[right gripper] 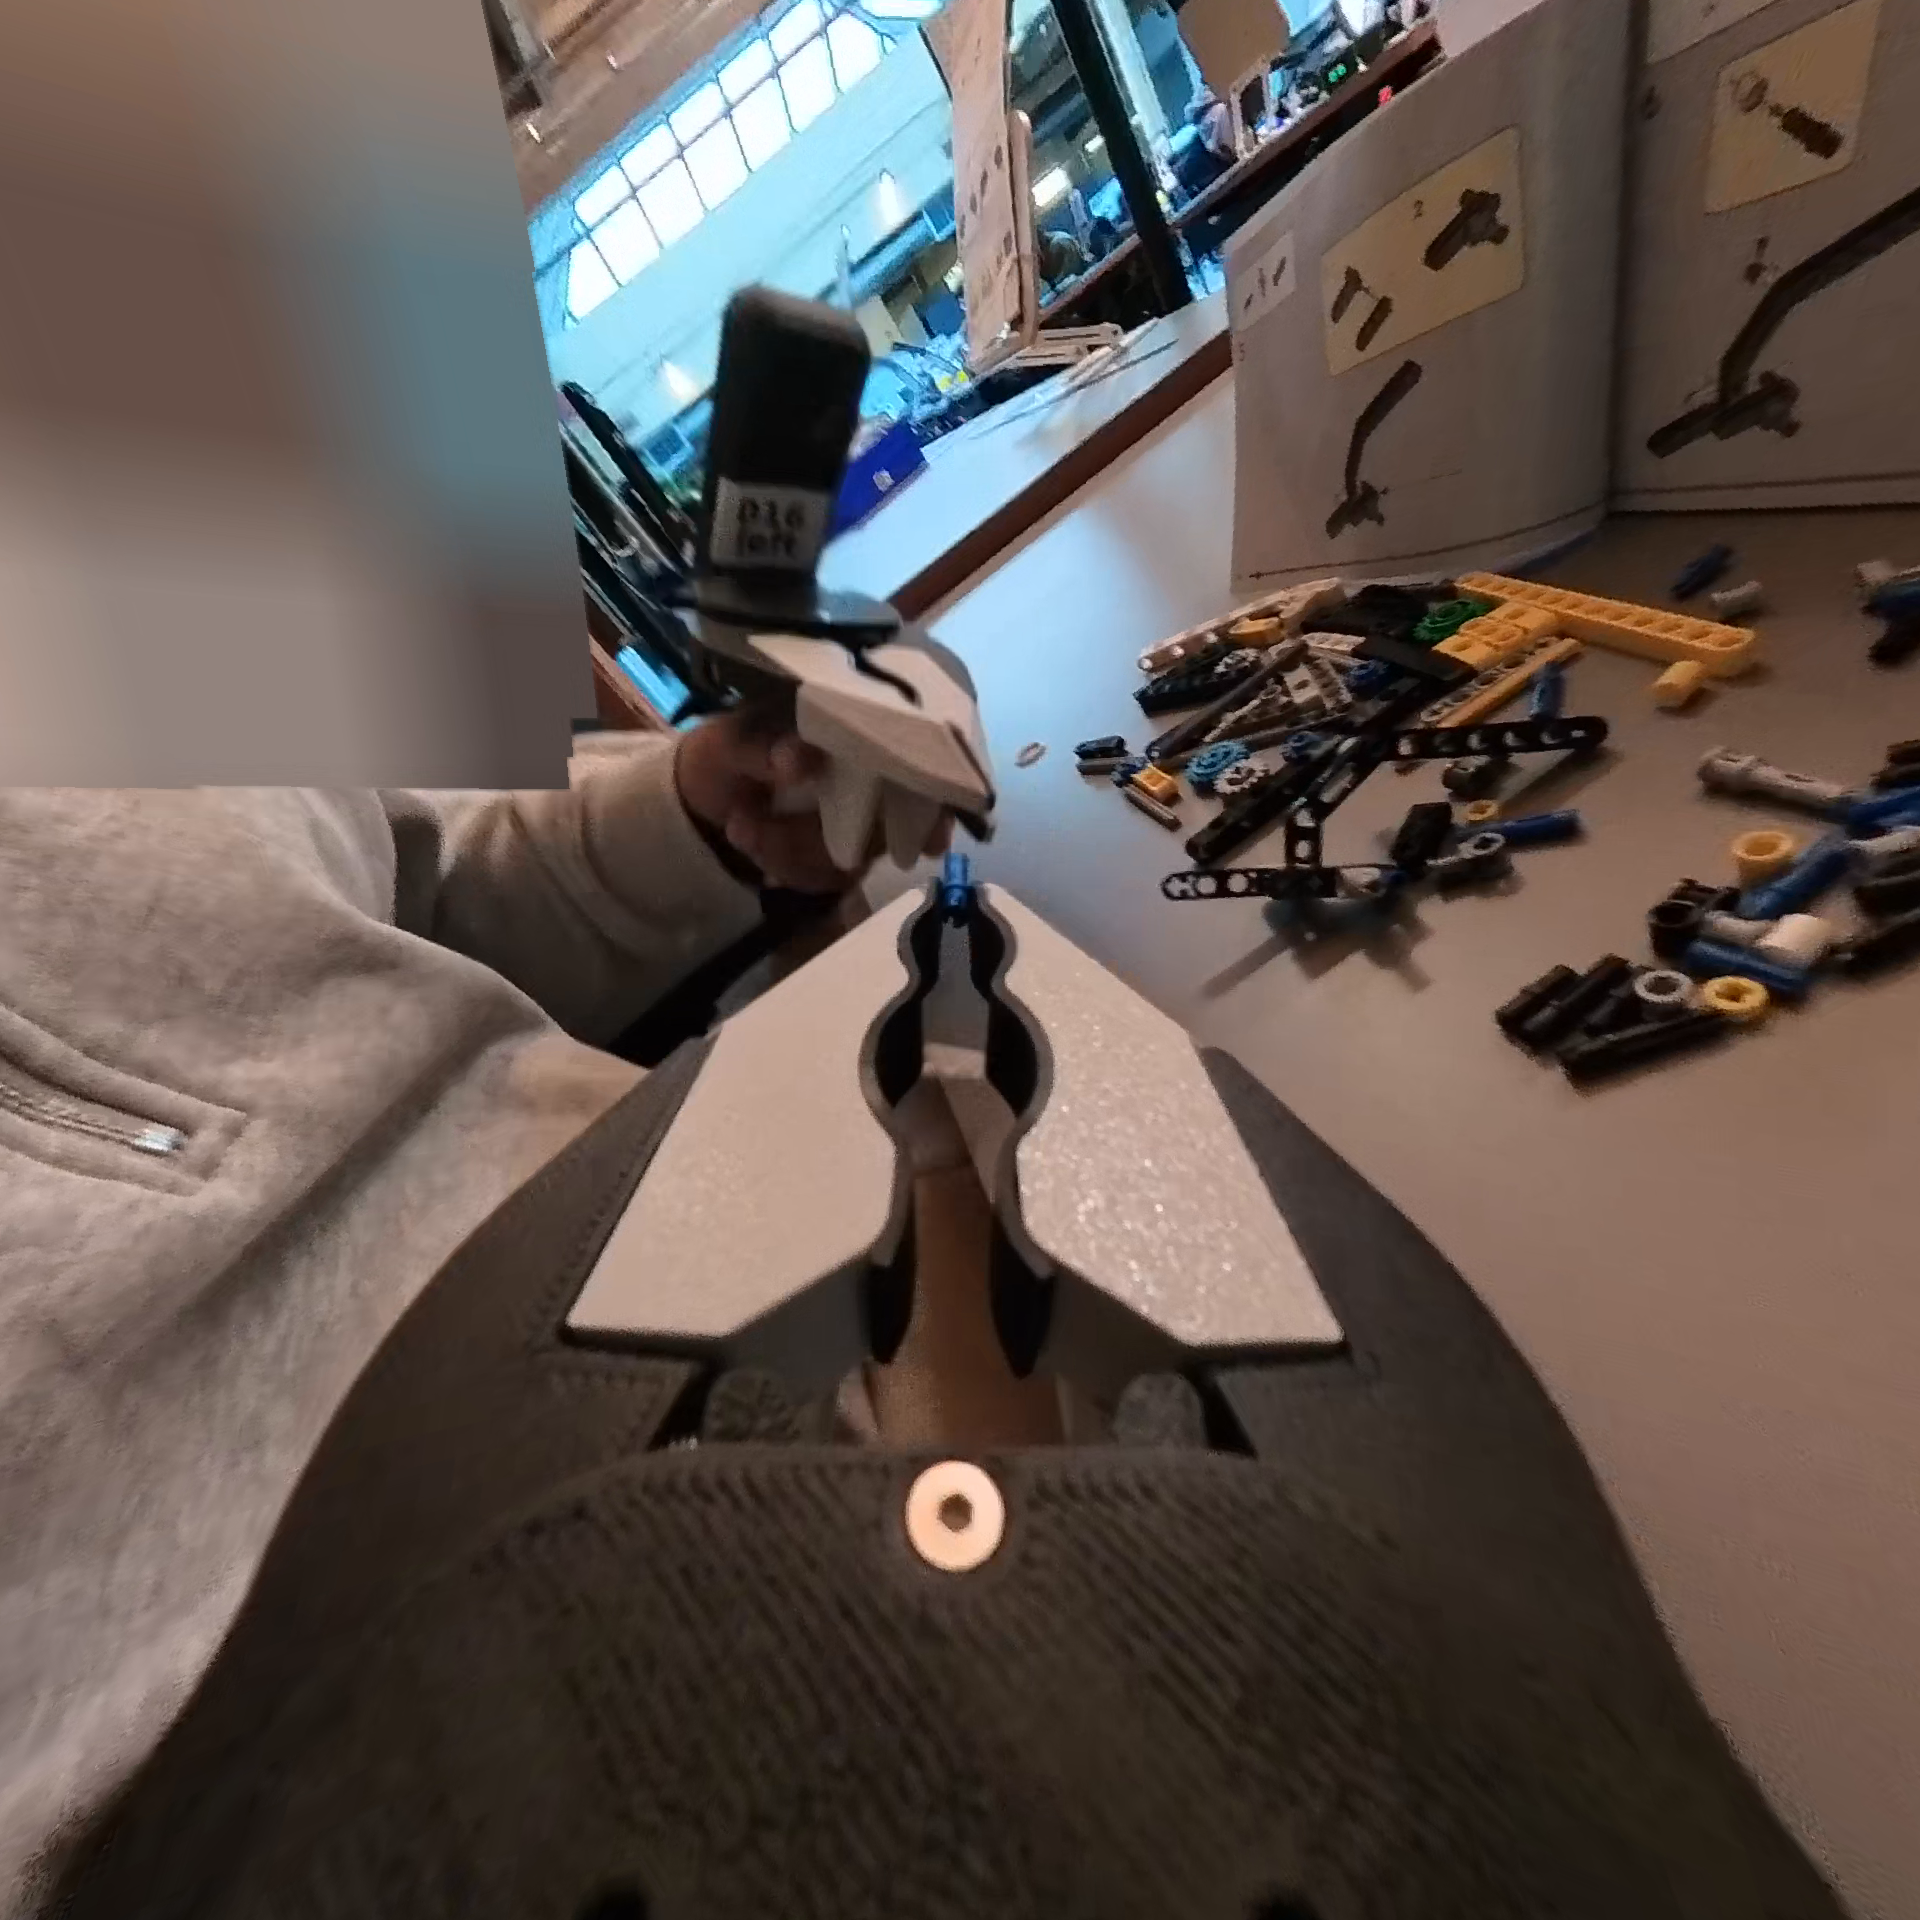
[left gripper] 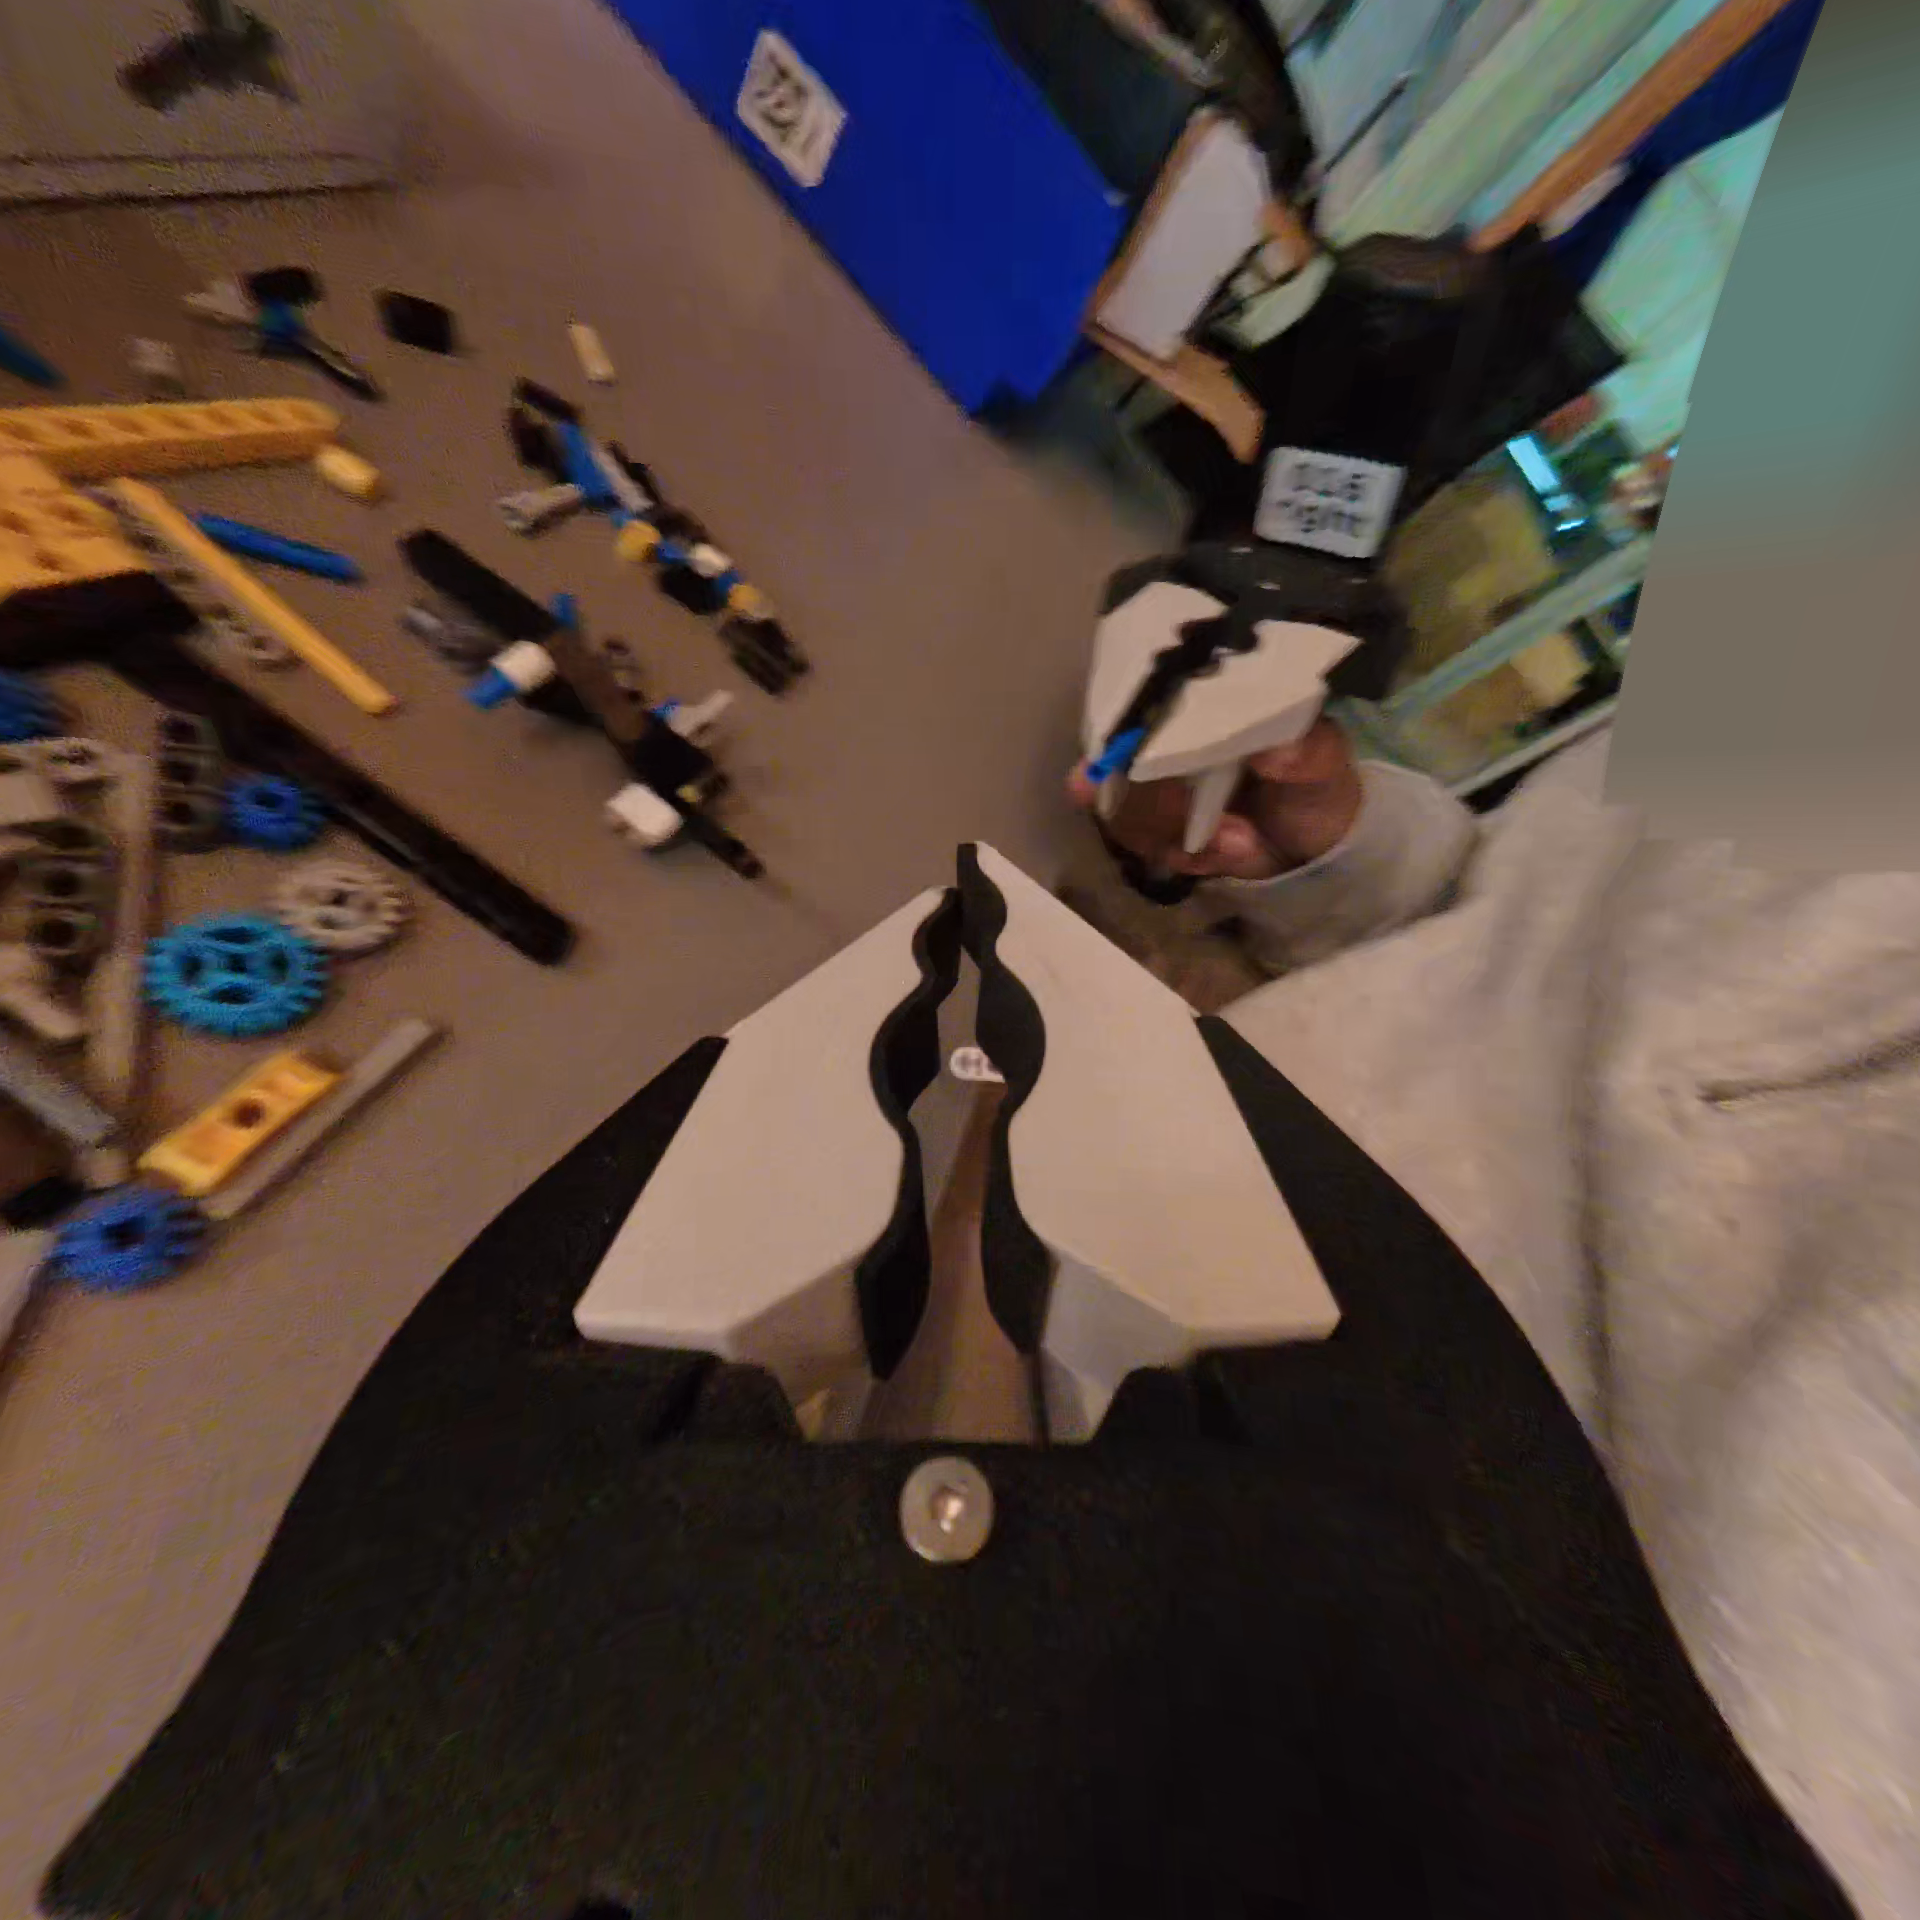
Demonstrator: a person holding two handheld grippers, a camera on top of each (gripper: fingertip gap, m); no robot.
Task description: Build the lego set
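My right gripper (right gripper: 954,902) is shut on a small blue Lego pin (right gripper: 954,883) that sticks out past its fingertips. It also shows in the left wrist view (left gripper: 1117,764), holding the blue pin (left gripper: 1120,748). My left gripper (left gripper: 961,883) is shut with nothing visible between its fingers. In the right wrist view, the left gripper (right gripper: 971,816) hangs just above and behind the pin, close to it but apart. Both are held in the air near the table's edge. A part-built yellow and black Lego assembly (right gripper: 1507,634) lies on the grey table (right gripper: 1558,1299).
Loose Lego parts are scattered on the table: black beams (right gripper: 1455,748), blue gears (left gripper: 234,971), a yellow beam (left gripper: 166,436), and pins and connectors (right gripper: 1714,966). An open instruction booklet (right gripper: 1403,343) stands at the back. A blue box (left gripper: 935,177) is beyond. A person's grey sweater (right gripper: 208,1039) is close. My hands' fingertips stand some 5 centimeters from each other.
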